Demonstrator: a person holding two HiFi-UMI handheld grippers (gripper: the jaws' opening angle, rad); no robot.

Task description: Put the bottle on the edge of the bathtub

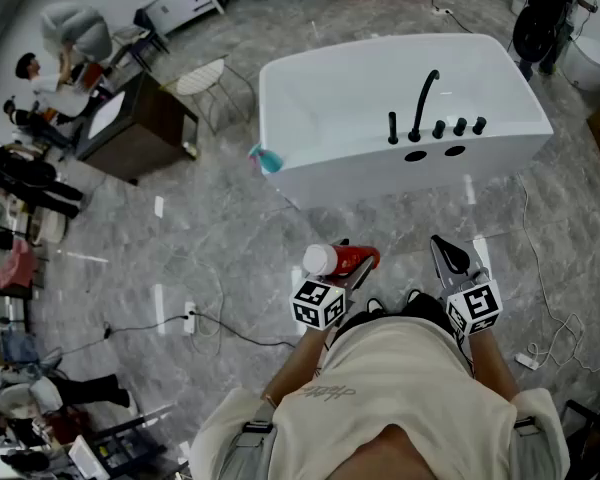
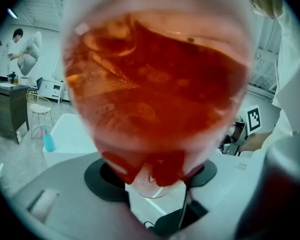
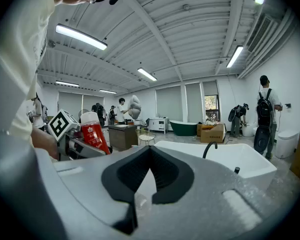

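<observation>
A red bottle [image 1: 348,260] with a white cap [image 1: 319,259] lies sideways in my left gripper [image 1: 354,260], which is shut on it above the floor, short of the white bathtub [image 1: 310,173]. In the left gripper view the bottle [image 2: 155,89] fills most of the picture, pinched between the jaws of the left gripper [image 2: 155,176]. My right gripper [image 1: 447,255] hangs to the right of it, shut and holding nothing. In the right gripper view the right gripper [image 3: 149,156] has its pads touching. The bottle [image 3: 93,135] shows at the left there, and the bathtub [image 3: 240,159] lies ahead.
A black faucet [image 1: 423,103] and knobs stand on the tub's near rim. A blue spray bottle [image 1: 267,158] sits on the tub's left corner. A dark desk [image 1: 140,123] and a wire chair [image 1: 205,78] stand at the left. Cables [image 1: 210,328] cross the floor.
</observation>
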